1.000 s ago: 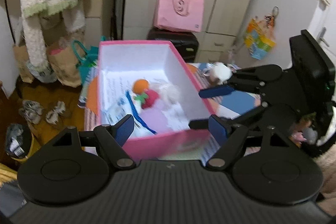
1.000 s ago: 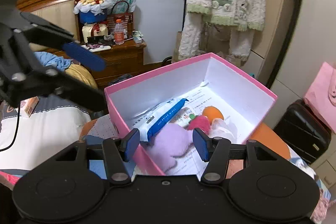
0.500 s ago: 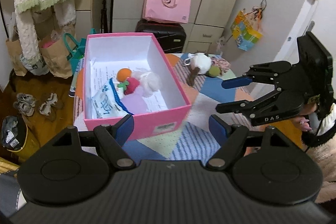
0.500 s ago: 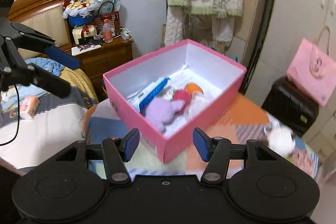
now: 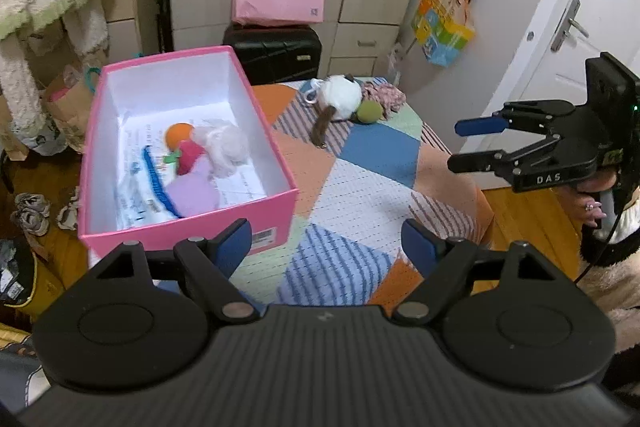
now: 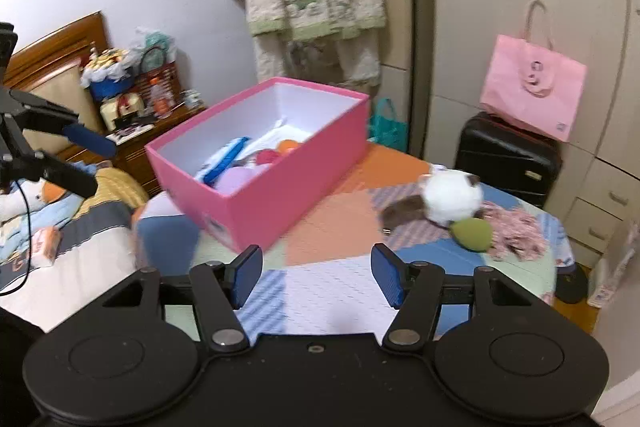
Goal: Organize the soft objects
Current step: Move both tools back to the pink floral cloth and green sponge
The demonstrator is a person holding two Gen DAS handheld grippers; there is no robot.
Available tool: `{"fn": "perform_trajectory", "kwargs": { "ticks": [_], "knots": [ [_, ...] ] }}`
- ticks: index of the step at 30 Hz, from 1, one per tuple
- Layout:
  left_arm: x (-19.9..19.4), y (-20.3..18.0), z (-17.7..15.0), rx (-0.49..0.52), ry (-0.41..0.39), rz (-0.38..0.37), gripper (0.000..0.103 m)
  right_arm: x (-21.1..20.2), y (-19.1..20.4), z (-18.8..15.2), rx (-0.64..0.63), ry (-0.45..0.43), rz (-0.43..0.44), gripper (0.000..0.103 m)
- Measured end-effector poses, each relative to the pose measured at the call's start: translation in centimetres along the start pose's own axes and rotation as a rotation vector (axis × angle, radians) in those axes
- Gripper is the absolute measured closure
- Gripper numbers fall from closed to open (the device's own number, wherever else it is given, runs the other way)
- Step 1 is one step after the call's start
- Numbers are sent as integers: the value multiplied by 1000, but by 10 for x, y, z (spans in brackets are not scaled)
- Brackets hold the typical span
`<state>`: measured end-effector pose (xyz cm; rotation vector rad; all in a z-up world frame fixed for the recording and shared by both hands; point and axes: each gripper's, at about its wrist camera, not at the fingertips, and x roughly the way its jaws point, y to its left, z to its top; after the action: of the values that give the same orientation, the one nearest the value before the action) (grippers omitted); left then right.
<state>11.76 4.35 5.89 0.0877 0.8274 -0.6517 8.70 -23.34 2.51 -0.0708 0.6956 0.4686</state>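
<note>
Currently both tongs, left [image 5: 326,247] and right [image 6: 316,275], hang released. White plush toy [image 6: 452,201] lies at the counter's [image 6: 328,291] far right, beside pink box [image 6: 256,203]. Approach from above; grip its body, not its tail.

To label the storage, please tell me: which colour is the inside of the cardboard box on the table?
White inside the pink cardboard box, clearest in the left wrist view.
</note>
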Motion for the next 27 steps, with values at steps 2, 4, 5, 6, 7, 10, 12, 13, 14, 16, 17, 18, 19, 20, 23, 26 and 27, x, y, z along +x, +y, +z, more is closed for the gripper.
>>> {"fn": "perform_trajectory", "kwargs": {
  "ticks": [2,4,5,6,7,10,12,13,14,16,17,18,19,20,23,26,27],
  "knots": [
    [12,-5,4,5,-2,-15,21,-1,-12,-5,10,-13,-9,37],
    [22,-11,11,13,-20,-28,21,-2,-26,-7,25,-29,-9,37],
    [27,-14,13,21,-27,-33,21,-2,-33,-8,38,-37,-6,37],
    [33,-19,17,33,-35,-37,21,-2,-40,-9,47,-43,-3,37],
    [37,-23,20,46,-40,-40,21,-2,-47,-10,55,-47,-2,37],
    [54,-39,31,114,-75,-41,21,-2,-67,-13,78,-59,-5,37],
    [70,-48,37,141,-84,-28,21,0,-80,-13,92,-66,-15,37],
    [79,-51,41,147,-83,-32,21,1,-87,-13,99,-69,-25,37],
    [87,-55,44,145,-80,-41,21,1,-92,-14,101,-71,-33,37],
    [102,-61,49,143,-73,-66,21,3,-103,-15,103,-79,-43,37],
    [109,-64,51,144,-72,-81,21,3,-109,-16,104,-83,-46,37],
    [115,-66,52,142,-71,-94,21,4,-114,-17,105,-89,-51,37],
    [123,-69,53,140,-72,-107,21,4,-118,-18,107,-95,-57,37],
    [131,-72,55,137,-74,-122,21,6,-124,-19,111,-102,-68,37],
    [154,-79,58,118,-96,-150,23,11,-140,-22,126,-119,-90,37],
    [176,-83,55,129,-140,-148,23,19,-158,-24,144,-141,-103,36],
    [185,-84,55,124,-141,-138,23,24,-162,-25,144,-148,-113,36]
  ]
}}
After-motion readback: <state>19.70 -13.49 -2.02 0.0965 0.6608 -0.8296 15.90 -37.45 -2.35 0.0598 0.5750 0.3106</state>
